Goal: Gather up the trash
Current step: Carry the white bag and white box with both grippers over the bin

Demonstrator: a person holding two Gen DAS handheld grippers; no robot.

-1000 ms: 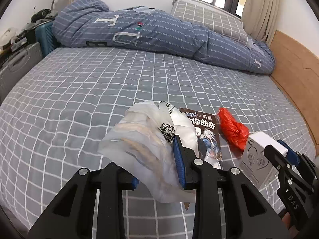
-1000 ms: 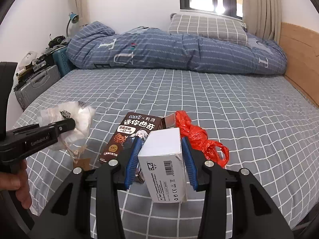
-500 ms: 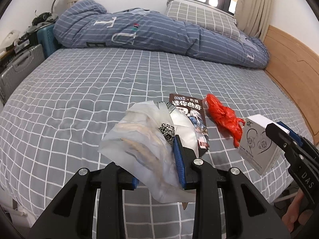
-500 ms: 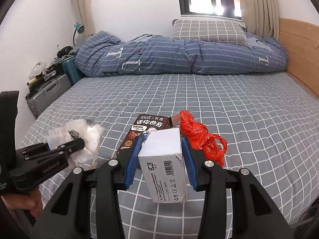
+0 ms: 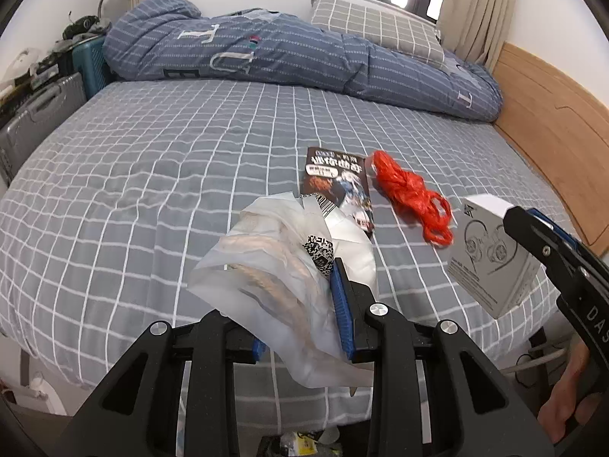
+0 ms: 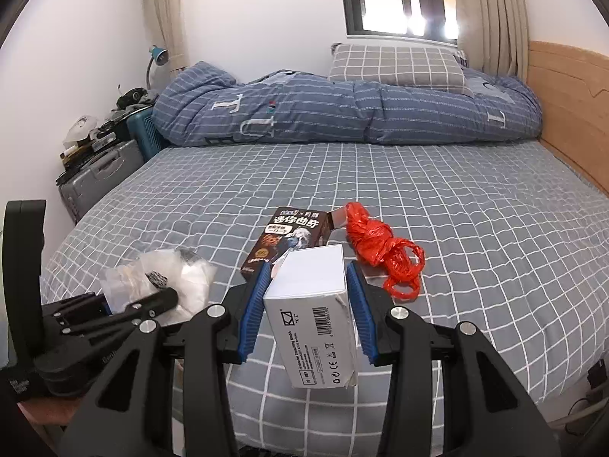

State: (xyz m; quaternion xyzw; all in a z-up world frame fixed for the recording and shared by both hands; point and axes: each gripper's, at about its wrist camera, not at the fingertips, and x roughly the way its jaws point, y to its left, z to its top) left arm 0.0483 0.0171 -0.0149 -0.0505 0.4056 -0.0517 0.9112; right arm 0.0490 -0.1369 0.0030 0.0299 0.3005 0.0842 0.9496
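My left gripper is shut on a crumpled clear plastic bag with a QR label, held above the near edge of the bed. The same bag shows in the right wrist view at the left. My right gripper is shut on a white earphone box, also seen at the right of the left wrist view as the white box. On the grey checked bed sheet lie a dark brown cookie box and a crumpled red plastic bag, beyond both grippers.
A blue quilt and a checked pillow lie at the far end of the bed. A wooden headboard runs along the right. Suitcases and clutter stand at the left. A cable lies on the floor at lower right.
Both grippers have drawn back from the bed toward its near edge, carrying the plastic bag and the white box. The cookie box and red bag stay put and look farther away.
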